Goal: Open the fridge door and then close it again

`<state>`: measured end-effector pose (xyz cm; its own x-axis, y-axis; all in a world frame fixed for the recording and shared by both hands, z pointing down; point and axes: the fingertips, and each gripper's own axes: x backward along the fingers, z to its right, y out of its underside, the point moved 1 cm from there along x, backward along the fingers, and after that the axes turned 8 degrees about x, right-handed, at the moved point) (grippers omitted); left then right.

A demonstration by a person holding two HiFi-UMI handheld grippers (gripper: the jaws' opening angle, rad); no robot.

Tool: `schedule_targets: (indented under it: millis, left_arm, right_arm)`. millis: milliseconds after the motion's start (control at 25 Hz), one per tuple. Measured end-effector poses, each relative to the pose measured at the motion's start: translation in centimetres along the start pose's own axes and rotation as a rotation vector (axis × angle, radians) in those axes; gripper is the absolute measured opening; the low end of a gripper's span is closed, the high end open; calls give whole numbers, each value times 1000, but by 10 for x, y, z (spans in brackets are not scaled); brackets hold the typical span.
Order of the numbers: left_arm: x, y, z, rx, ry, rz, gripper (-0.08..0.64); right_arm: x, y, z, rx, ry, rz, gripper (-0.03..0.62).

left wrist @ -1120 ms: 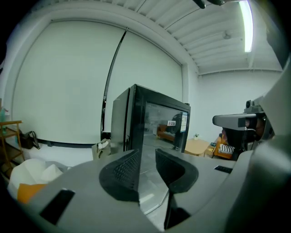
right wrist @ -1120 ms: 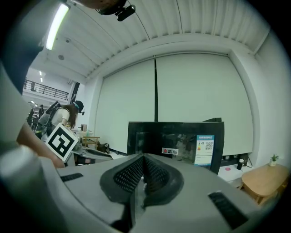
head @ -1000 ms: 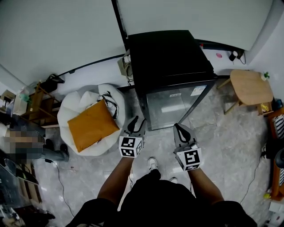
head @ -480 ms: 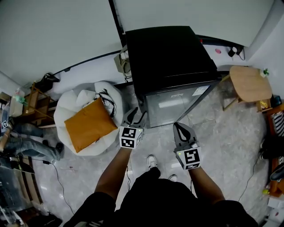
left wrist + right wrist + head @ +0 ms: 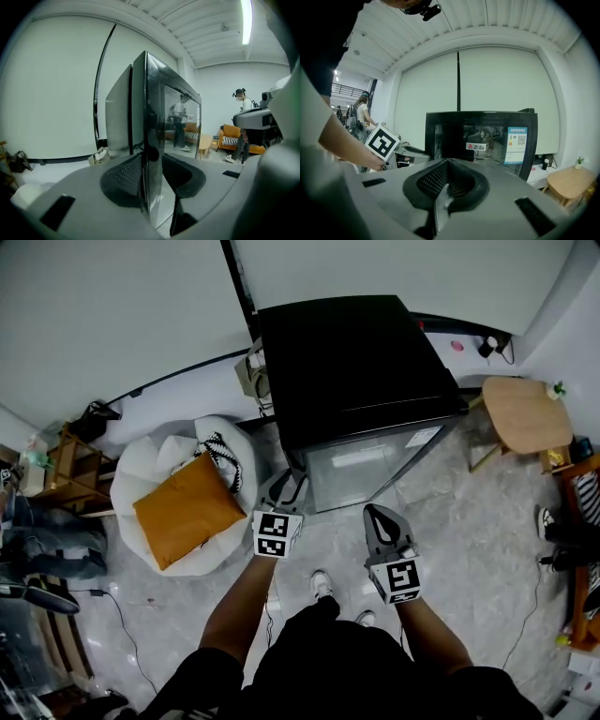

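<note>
A: Quick, where's the fridge (image 5: pixel 356 362) relative to the tools?

B: It's on the floor, dead ahead. The door (image 5: pixel 370 465) has its upright free edge (image 5: pixel 152 117) at the left front corner, between the jaws of the left tool (image 5: pixel 284 486). Those jaws are closing round it, but I can't see the pads pressing yet. The left is much the nearer.

A: And the right tool (image 5: pixel 377 512)?

B: Its jaws are together with nothing in them, and it hangs clear of the glass.

A: Any writing?

B: A red badge (image 5: pixel 477 146) with white characters, and a blue-topped energy label (image 5: pixel 515 143) with QR codes. The print is too small to read. The pull probably comes back toward the person.
</note>
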<state>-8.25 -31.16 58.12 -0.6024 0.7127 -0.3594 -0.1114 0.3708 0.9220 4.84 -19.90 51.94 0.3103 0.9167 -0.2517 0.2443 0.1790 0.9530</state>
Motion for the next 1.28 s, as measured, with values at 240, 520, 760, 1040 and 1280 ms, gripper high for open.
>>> schedule_targets:
  millis: [240,520,760,1040,1280]
  left_arm:
    - [0,0,-2,-29,16,-3,135]
    - [0,2,-4,10,39,5,117]
    - [2,4,-3,12,47,-10,107]
    - [4,2,1,17,45,-10,106]
    - [30,15,27,28,41,13,100]
  right_arm:
    - [-5,1,1,11,10,0,18]
    - [-3,11,-5,12,13,-20,18]
    - [-3,22,-12,6,5,-35,18]
    - [-4,29,-31,0,-36,-49,18]
    - [-1,24,-28,21,-26,-46,18]
